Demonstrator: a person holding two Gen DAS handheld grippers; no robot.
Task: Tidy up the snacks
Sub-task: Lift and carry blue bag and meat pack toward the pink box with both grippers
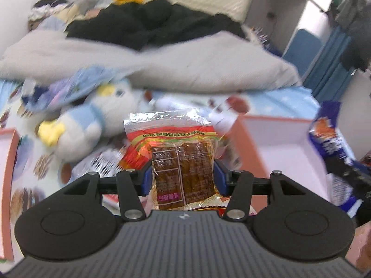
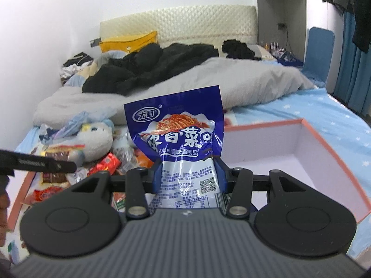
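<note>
The left gripper [image 1: 183,180] is clamped on a clear snack packet [image 1: 178,162] with a red and yellow printed band and two brown strips inside. Its blue pads [image 1: 147,180] press on both sides of the packet's lower half, and the packet stands upright between them, its sealed top edge rising well above the fingertips. The surroundings in this view are blurred.

The right gripper [image 2: 189,178] is clamped on a blue and white snack bag [image 2: 183,143] printed with a picture of red food. The blue pads [image 2: 158,178] squeeze the bag's white lower part, which narrows between them, while the blue upper part fans out above, upright and tilted slightly.

Just beyond and to the right of both grippers sits an open box [image 2: 313,136] with a pink rim and white inside; no snack can be seen in the part of it that shows. To the left of the right gripper lies a loose pile of snack packets [image 2: 104,164], red and clear ones, heaped on the patterned blue bedsheet [image 2: 301,108]. A white and pale blue plush toy [image 2: 95,139] lies at the far edge of that pile. Behind all this, a grey duvet [image 2: 208,81] and black clothing [image 2: 148,67] cover the bed.
</note>
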